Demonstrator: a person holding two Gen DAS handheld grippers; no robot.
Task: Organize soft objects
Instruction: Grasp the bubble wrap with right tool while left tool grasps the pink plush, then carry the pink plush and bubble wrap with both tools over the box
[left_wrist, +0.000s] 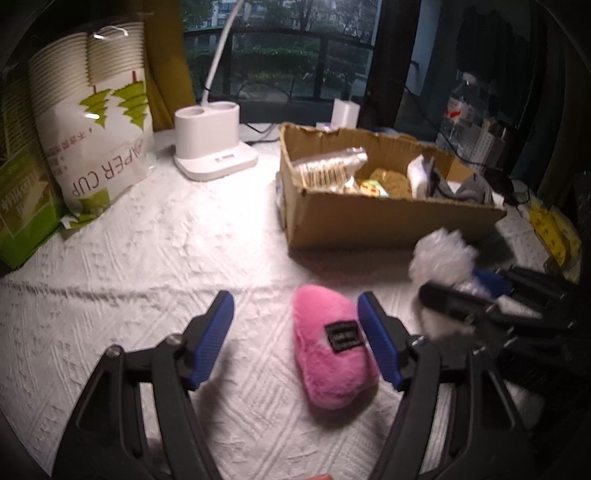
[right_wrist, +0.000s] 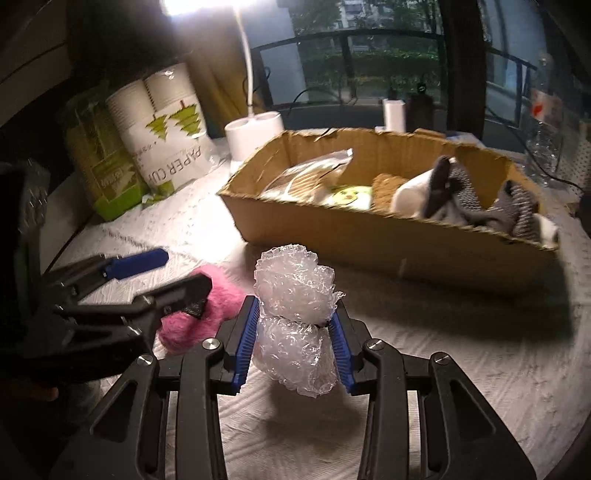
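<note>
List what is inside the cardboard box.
Inside the cardboard box lie a clear plastic packet, a yellow-green item, a brown knitted piece, a white soft item and grey cloth. Anything beneath them is hidden.

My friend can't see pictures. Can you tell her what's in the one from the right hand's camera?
The right tool squeezes a crumpled wad of bubble wrap between its blue fingers, above a white tablecloth. Just behind is an open cardboard box with socks and packets inside. To the left, the other tool reaches around a fluffy pink toy.
</note>
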